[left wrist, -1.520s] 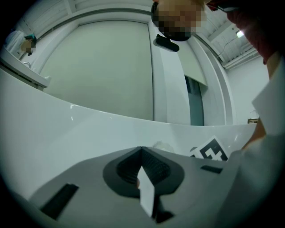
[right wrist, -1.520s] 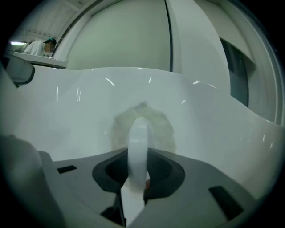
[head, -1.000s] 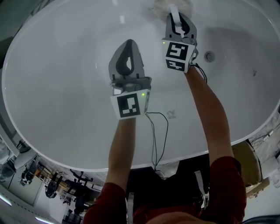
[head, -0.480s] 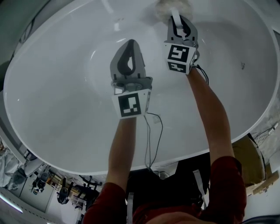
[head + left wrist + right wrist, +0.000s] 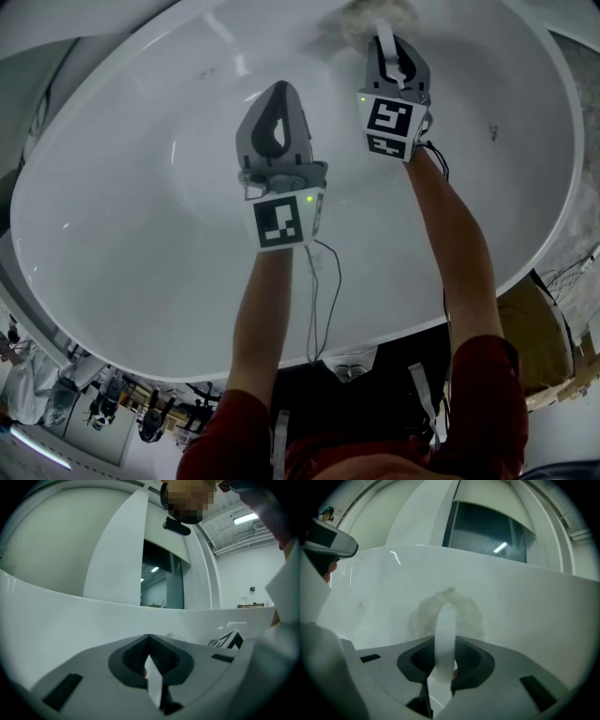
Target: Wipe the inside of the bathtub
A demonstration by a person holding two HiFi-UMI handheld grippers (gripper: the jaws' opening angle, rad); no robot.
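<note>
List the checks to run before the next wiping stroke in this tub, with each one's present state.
1. right gripper clamped on the white handle: ok.
2. fluffy pad against the tub wall: ok, it looks pressed to it.
3. left gripper clear of the pad: ok, jaws together, hanging over the basin beside the right one.
4. cable out of the stroke's way: ok, it hangs by the left forearm.
5. Wall under the pad wiped clean: cannot tell.

Grey left gripper and right gripper bear white marker cubes, green lights, black cables; dark red sleeves.
</note>
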